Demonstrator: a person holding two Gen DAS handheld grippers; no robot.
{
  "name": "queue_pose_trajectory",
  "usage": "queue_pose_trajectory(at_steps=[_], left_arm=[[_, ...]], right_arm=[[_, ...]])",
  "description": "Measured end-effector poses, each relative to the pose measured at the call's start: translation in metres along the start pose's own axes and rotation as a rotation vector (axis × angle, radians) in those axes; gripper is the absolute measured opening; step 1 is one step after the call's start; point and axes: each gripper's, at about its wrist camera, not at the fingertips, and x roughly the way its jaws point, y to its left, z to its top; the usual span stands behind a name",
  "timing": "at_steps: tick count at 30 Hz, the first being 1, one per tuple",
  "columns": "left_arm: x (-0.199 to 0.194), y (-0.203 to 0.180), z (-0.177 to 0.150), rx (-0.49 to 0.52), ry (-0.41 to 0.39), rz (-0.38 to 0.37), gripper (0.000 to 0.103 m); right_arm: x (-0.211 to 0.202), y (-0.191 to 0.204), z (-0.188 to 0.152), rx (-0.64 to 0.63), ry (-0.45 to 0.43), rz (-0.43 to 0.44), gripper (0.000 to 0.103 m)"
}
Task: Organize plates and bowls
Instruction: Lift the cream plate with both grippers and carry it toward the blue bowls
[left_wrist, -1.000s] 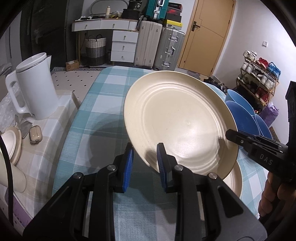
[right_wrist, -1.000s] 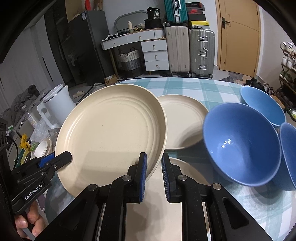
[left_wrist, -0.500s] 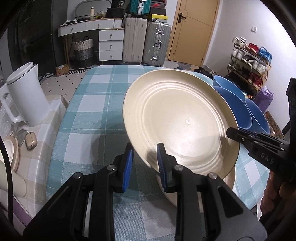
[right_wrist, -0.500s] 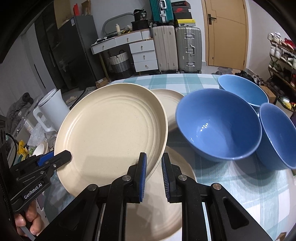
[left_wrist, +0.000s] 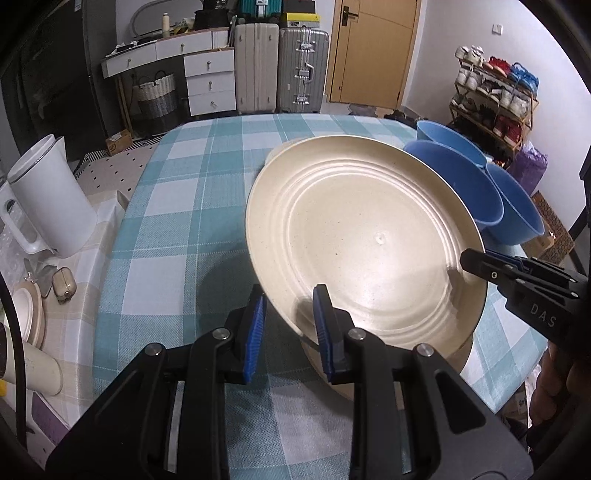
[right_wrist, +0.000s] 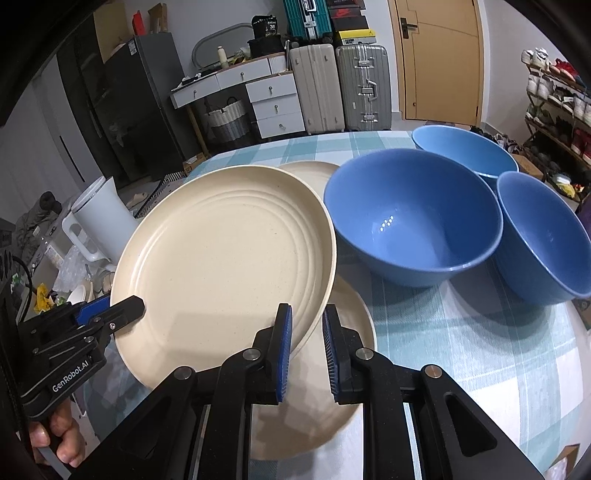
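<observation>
my fingers (left_wrist: 323, 325) on both grippers are clenched on opposite rims of the cream plate (left_wrist: 365, 251), which hangs tilted directly above a second plate (right_wrist: 332, 369) on the table, blue bowls (right_wrist: 413, 218) just to its right, so i'd lower straight down.

The big cream plate (right_wrist: 221, 258), gripped by the left gripper (left_wrist: 288, 321) and the right gripper (right_wrist: 306, 343), is sliding across toward the three blue bowls (right_wrist: 413, 218); it is now hanging over more of the plate lying below (right_wrist: 340, 369); the white kettle (left_wrist: 48, 199) is slipping away to the side.
</observation>
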Motion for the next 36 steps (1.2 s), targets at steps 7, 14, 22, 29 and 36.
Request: queue_pose_trajectory(at_steps=[7, 14, 22, 29, 36], left_arm=[[0.008, -0.005, -0.007, 0.028, 0.045, 0.010, 0.022], [0.017, -0.011, -0.012, 0.071, 0.081, 0.018, 0.022], [0.025, -0.024, -0.018, 0.119, 0.105, 0.038, 0.023], [0.032, -0.030, -0.021, 0.159, 0.133, 0.054, 0.023], [0.040, -0.033, -0.025, 0.188, 0.158, 0.050, 0.023]], right_arm=[[0.002, -0.004, -0.011, 0.014, 0.021, -0.010, 0.017], [0.003, -0.011, -0.023, 0.025, 0.045, -0.015, 0.017], [0.005, -0.016, -0.033, 0.024, 0.073, -0.044, 0.018], [0.003, -0.017, -0.037, 0.021, 0.081, -0.052, 0.018], [0.002, -0.020, -0.041, 0.022, 0.095, -0.061, 0.018]])
